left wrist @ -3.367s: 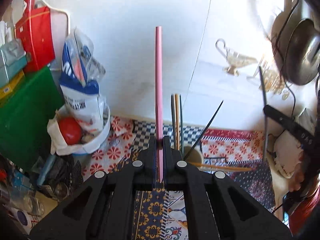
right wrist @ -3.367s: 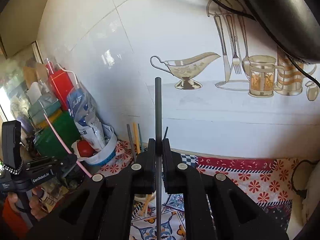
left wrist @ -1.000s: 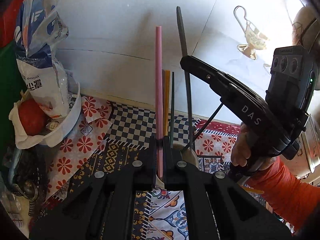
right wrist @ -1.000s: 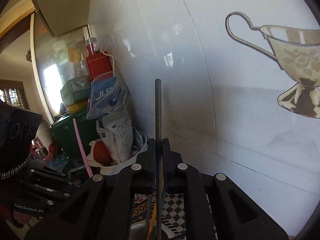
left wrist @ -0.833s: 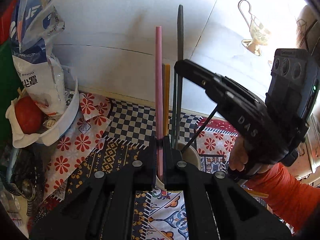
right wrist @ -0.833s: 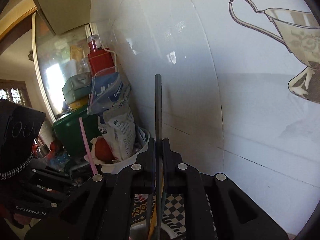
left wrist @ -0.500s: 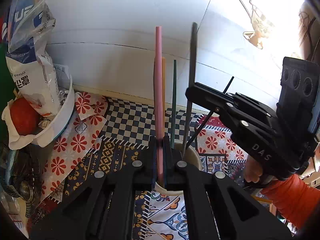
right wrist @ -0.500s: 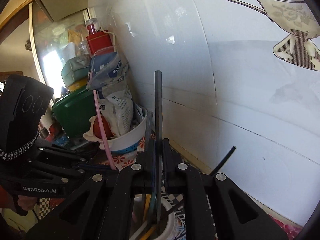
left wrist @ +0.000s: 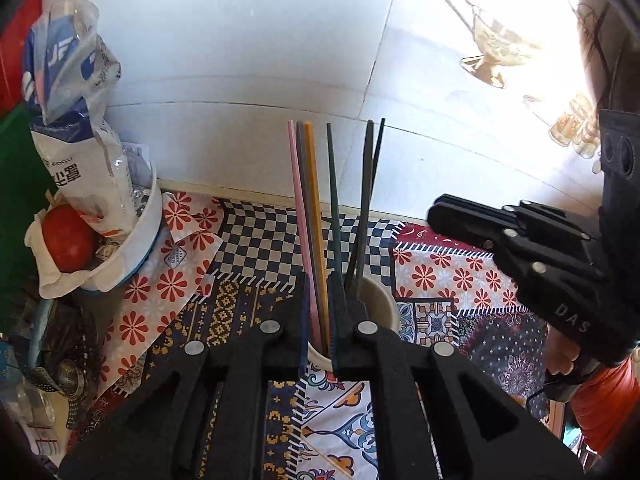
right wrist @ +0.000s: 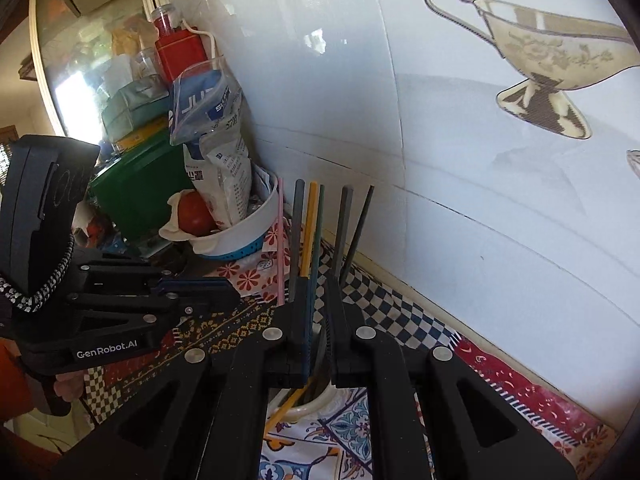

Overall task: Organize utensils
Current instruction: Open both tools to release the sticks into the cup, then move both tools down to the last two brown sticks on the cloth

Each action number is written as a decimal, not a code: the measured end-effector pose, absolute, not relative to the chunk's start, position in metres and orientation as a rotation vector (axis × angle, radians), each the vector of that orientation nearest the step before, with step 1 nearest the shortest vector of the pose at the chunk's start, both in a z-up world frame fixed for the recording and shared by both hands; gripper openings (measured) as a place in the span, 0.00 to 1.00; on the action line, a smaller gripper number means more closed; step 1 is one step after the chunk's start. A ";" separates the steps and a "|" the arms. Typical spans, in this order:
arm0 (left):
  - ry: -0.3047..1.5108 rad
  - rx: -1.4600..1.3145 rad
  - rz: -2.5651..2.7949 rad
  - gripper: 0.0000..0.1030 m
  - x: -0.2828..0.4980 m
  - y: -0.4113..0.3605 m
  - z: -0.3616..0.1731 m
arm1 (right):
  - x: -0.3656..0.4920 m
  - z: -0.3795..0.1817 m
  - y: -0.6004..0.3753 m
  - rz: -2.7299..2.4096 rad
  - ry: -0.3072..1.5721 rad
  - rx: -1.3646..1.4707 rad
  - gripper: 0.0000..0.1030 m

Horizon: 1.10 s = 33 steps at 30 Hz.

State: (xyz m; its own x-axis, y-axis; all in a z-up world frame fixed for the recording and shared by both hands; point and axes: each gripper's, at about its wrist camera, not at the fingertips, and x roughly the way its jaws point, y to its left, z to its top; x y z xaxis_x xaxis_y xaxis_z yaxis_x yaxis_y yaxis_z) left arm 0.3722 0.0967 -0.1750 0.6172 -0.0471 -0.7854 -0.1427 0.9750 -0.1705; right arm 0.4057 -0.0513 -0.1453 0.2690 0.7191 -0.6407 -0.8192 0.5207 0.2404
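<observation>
Currently the step in hand is the release of two chopsticks into the cup (left wrist: 384,300), which stands on the patterned cloth (left wrist: 248,240) just before the tiled wall.

Left gripper (left wrist: 320,280): jaws opening, parted by a narrow slit. The pink chopstick (left wrist: 298,200) shows through that slit but stands in the cup, leaning against its neighbours. The pads do not appear to press on it, and the right wrist view shows it (right wrist: 280,240) clear beyond the left fingertips.

Right gripper (right wrist: 318,280): jaws parted by a narrow slit, nothing held. The dark grey chopstick (right wrist: 344,232) stands in the cup, tilted towards the wall, beside a thinner black one.

Six sticks in all stand in the cup, fanned apart at their tops.

Judgement: both placements look complete. The next move calls for each gripper to draw back along its own line, away from the cup. The fingertips sit close to the rim and the upright sticks, so a sideways sweep could catch a stick or tip the cup. Whether further utensils remain to be sorted cannot be told from these views
</observation>
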 end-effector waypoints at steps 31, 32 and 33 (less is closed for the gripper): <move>1.017 -0.053 -0.046 0.56 0.270 0.040 -0.232 | 0.266 -0.213 -0.164 0.463 1.059 -0.096 0.46; 1.043 -0.046 -0.057 0.56 0.269 0.036 -0.242 | 0.262 -0.225 -0.163 0.449 1.083 -0.110 0.46; 1.065 -0.038 -0.068 0.56 0.266 0.033 -0.251 | 0.259 -0.234 -0.161 0.442 1.103 -0.115 0.46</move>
State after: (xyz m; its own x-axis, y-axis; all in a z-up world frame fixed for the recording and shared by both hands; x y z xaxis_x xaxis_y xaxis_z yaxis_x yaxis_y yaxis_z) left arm 0.2660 0.0333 -0.2513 0.4824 -0.0742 -0.8728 0.0374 0.9972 -0.0640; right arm 0.2589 -0.1613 -0.2341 0.3741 0.2880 -0.8816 -0.4005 0.9075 0.1266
